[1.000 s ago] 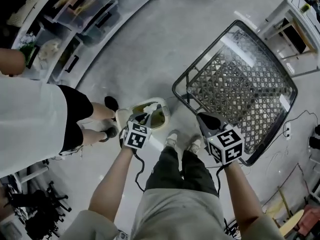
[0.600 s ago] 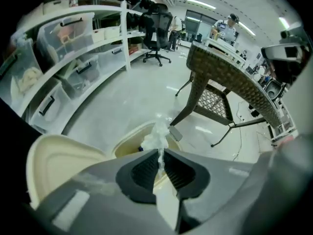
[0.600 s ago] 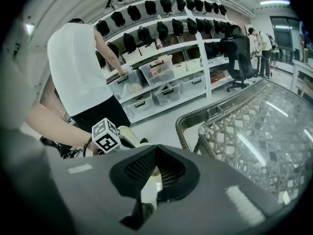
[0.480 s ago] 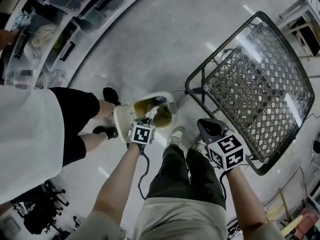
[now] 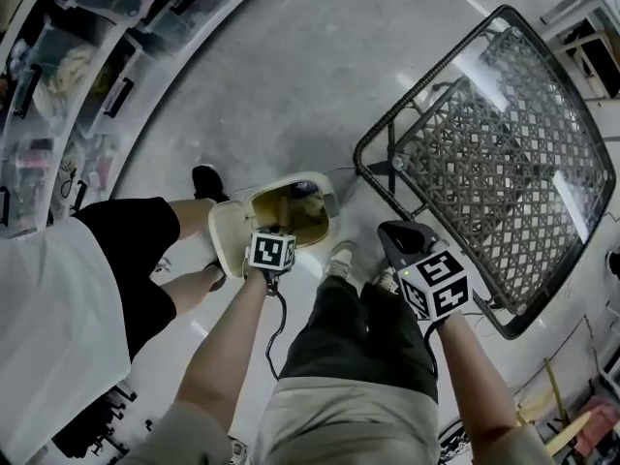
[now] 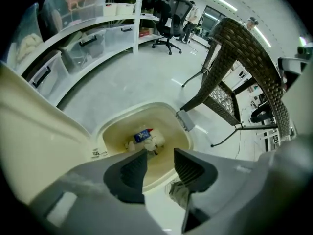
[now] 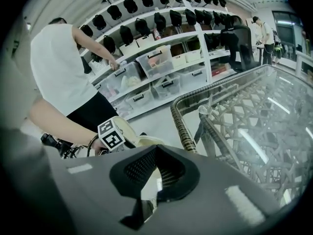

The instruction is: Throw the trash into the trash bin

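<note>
A cream trash bin [image 5: 293, 180] stands on the floor with its lid [image 5: 224, 242] swung open. My left gripper [image 5: 276, 238] hangs right over its mouth and points steeply down. In the left gripper view the left gripper [image 6: 160, 168] is open, its jaws have just been opening, and nothing lies between them. Past them, inside the bin [image 6: 122, 119], lie a blue packet [image 6: 143, 135] and crumpled white trash [image 6: 157, 141]. My right gripper [image 5: 397, 236] is held to the right of the bin, above my shoes. In its own view the right gripper [image 7: 156, 173] is shut and empty.
A dark wicker table [image 5: 499, 148] on a metal frame stands close to the right of the bin. A person in a white shirt and black shorts [image 5: 107, 260] stands close on the left. Shelves with plastic boxes [image 5: 68, 66] line the far left wall.
Both grippers have sunk, the left one from above the bin's near rim down to its mouth. The white scrap seen at the left jaws a second ago is gone from them.
</note>
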Demonstrator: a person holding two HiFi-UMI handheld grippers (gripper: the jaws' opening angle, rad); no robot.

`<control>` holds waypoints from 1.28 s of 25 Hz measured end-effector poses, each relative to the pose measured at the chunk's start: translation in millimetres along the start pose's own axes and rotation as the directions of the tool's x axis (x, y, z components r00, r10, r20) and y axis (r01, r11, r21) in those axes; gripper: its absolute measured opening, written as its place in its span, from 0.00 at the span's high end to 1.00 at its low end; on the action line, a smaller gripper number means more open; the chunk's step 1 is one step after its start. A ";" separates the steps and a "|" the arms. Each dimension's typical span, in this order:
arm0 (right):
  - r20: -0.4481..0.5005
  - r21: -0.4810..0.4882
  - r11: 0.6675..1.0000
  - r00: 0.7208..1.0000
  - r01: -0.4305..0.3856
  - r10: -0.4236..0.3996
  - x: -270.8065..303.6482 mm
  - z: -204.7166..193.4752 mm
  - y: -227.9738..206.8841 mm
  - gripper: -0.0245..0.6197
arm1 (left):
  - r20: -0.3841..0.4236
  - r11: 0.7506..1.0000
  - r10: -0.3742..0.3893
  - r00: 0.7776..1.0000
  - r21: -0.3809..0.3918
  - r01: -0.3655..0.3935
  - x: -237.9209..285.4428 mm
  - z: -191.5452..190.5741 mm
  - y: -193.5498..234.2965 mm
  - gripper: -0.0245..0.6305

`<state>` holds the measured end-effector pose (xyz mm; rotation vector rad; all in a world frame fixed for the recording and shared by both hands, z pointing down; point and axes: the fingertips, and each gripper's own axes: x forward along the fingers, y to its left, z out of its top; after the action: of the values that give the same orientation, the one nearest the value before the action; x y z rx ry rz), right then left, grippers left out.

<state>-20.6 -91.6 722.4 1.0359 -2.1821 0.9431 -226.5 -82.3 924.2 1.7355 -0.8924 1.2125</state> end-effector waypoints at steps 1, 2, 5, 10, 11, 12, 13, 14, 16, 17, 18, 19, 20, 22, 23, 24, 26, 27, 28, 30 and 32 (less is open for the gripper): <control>0.004 -0.001 1.000 1.000 0.002 -0.002 -4.0 3.5 0.5 0.95 | 0.017 1.000 0.003 1.000 -0.012 -0.003 -6.0 3.4 -1.0 0.69; 0.010 0.000 1.000 1.000 0.004 -0.004 -9.4 7.6 1.2 0.95 | 0.034 1.000 0.002 0.999 -0.024 -0.001 -13.4 7.4 -3.1 0.69; 0.036 0.001 1.000 0.999 0.017 -0.017 -31.4 25.5 3.8 0.95 | 0.090 0.999 -0.016 0.996 -0.045 0.020 -41.4 24.0 -14.2 0.71; 0.111 -0.003 0.999 0.993 0.048 -0.047 -78.8 72.2 10.7 0.95 | 0.198 1.000 -0.026 0.980 -0.002 0.027 -100.6 67.0 -26.9 0.82; 0.130 -0.006 0.998 0.990 0.055 -0.054 -89.6 83.0 12.7 0.95 | 0.224 1.000 -0.023 0.974 0.009 0.022 -115.2 78.7 -28.8 0.83; 0.148 -0.008 0.998 0.987 0.062 -0.060 -100.5 92.6 15.1 0.95 | 0.246 1.000 -0.018 0.969 0.019 0.014 -129.5 89.0 -30.6 0.86; 0.167 -0.010 0.998 0.984 0.069 -0.066 -111.1 100.5 17.8 0.95 | 0.265 1.000 -0.014 0.964 0.030 0.007 -143.3 97.6 -33.1 0.90; 0.187 -0.012 0.997 0.980 0.077 -0.073 -121.4 106.4 19.9 0.95 | 0.282 0.999 -0.014 0.959 0.043 0.001 -156.4 105.7 -36.9 0.92; 0.236 -0.010 0.995 0.967 0.097 -0.092 -142.3 112.7 21.1 0.95 | 0.324 0.997 -0.025 0.946 0.081 -0.001 -180.7 123.6 -50.2 0.94; 0.263 -0.008 0.994 0.959 0.109 -0.103 -154.0 114.1 20.2 0.95 | 0.349 0.994 -0.034 0.937 0.108 -0.004 -192.6 133.6 -60.2 0.94; 0.291 -0.005 0.993 0.950 0.120 -0.113 -167.0 115.4 19.2 0.95 | 0.375 0.989 -0.039 0.926 0.146 -0.018 -205.0 143.9 -71.3 0.94; 0.320 -0.001 0.991 0.939 0.130 -0.123 -181.2 117.6 18.7 0.95 | 0.402 0.980 -0.037 0.915 0.195 -0.046 -218.2 154.5 -82.8 0.95; 0.350 0.005 0.990 0.927 0.140 -0.133 -196.2 121.5 19.4 0.95 | 0.428 0.965 -0.033 0.903 0.249 -0.083 -232.7 165.3 -94.3 0.95; 0.402 0.010 0.987 0.903 0.159 -0.150 -227.0 132.8 24.0 0.95 | 0.481 0.931 -0.041 0.876 0.336 -0.141 -266.6 186.1 -117.7 0.95; 0.422 0.008 0.985 0.893 0.170 -0.157 -242.2 138.9 27.3 0.95 | 0.507 0.921 -0.055 0.860 0.359 -0.153 -285.2 195.2 -129.5 0.95; 0.439 0.001 0.983 0.883 0.183 -0.164 -257.2 144.8 30.6 0.95 | 0.532 0.914 -0.073 0.844 0.375 -0.158 -304.0 203.5 -141.2 0.96; 0.469 -0.018 0.977 0.865 0.212 -0.179 -286.2 155.7 36.1 0.95 | 0.575 0.899 -0.104 0.812 0.403 -0.170 -340.1 218.1 -163.6 0.96; 0.486 -0.027 0.974 0.854 0.227 -0.186 -300.3 160.8 38.2 0.95 | 0.593 0.889 -0.114 0.797 0.419 -0.185 -357.0 224.3 -173.9 0.96; 0.506 -0.033 0.969 0.840 0.243 -0.193 -314.8 165.6 40.0 0.95 | 0.608 0.877 -0.121 0.784 0.436 -0.202 -373.2 229.5 -184.0 0.96; 0.561 -0.034 0.960 0.800 0.277 -0.211 -346.2 175.0 43.1 0.95 | 0.638 0.852 -0.145 0.756 0.468 -0.232 -405.3 238.0 -206.9 0.96; 0.621 -0.025 0.949 0.749 0.313 -0.230 -379.8 183.3 46.9 0.95 | 0.673 0.827 -0.183 0.717 0.500 -0.258 -439.2 245.7 -234.3 0.96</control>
<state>122.0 -47.7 325.2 1.7260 -2.4408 0.3347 -53.2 -166.7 403.6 2.7997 -1.0545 0.8620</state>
